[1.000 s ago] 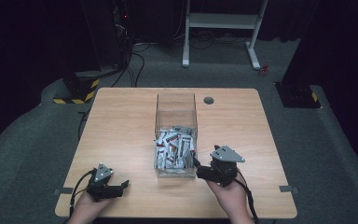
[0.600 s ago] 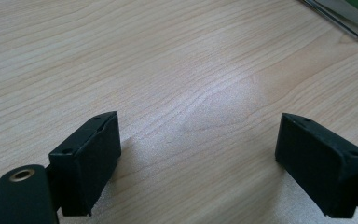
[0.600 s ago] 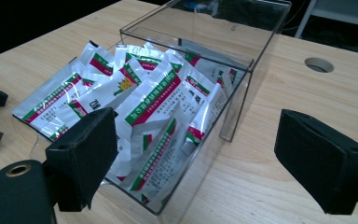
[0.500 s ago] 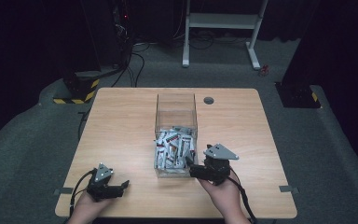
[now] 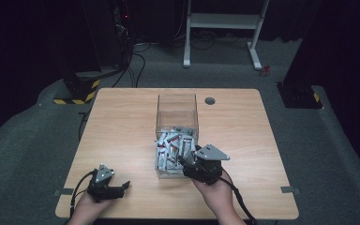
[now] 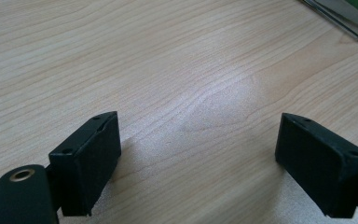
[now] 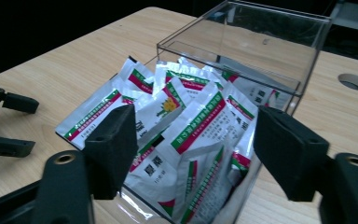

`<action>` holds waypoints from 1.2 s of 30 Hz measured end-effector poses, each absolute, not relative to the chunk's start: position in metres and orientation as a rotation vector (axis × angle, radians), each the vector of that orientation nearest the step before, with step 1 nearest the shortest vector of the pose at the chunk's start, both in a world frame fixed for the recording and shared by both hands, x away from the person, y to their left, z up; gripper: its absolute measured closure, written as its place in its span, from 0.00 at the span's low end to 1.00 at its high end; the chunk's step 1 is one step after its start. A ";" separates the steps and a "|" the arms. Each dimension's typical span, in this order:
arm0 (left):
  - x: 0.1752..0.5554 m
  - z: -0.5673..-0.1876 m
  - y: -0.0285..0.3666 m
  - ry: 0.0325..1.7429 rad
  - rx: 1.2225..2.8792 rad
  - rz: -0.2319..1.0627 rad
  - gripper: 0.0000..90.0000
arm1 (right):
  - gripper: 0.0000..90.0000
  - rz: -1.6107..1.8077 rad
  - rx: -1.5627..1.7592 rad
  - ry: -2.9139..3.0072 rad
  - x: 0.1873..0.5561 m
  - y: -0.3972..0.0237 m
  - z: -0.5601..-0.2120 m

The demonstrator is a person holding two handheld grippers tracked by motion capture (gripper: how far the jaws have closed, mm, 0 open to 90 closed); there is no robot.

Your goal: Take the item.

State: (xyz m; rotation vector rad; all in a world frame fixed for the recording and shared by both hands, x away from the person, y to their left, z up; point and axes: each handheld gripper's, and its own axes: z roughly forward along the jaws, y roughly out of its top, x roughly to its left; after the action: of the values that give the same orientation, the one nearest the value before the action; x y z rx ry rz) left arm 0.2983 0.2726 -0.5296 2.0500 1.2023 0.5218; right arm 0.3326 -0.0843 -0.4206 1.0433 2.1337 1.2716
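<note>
Silver foil sachets (image 7: pixel 186 135) stand packed in the clear plastic box (image 5: pixel 176 108) mid-worktop, so the right tool (image 7: pixel 193 149), jaws closing but gripping nothing, approaches one, while the left tool (image 6: pixel 198 154) rests apart.

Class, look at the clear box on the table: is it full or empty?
Part full: the clear box holds a heap of packets at its near end; its far end is bare.

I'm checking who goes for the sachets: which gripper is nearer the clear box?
The right. The right gripper is at the near end of the clear box, jaws open around the sachets. The left gripper rests on the table, well off to the box's left.
</note>
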 end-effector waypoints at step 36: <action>0.298 -0.530 0.273 1.192 2.056 0.522 0.16 | 0.62 1.132 1.068 2.148 0.356 -0.056 -0.437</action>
State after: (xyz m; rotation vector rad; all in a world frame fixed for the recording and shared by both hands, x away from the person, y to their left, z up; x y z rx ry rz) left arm 0.2978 0.2727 -0.5295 2.0557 1.1917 0.5224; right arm 0.3564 -0.0557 -0.4374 1.0677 2.1478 1.1323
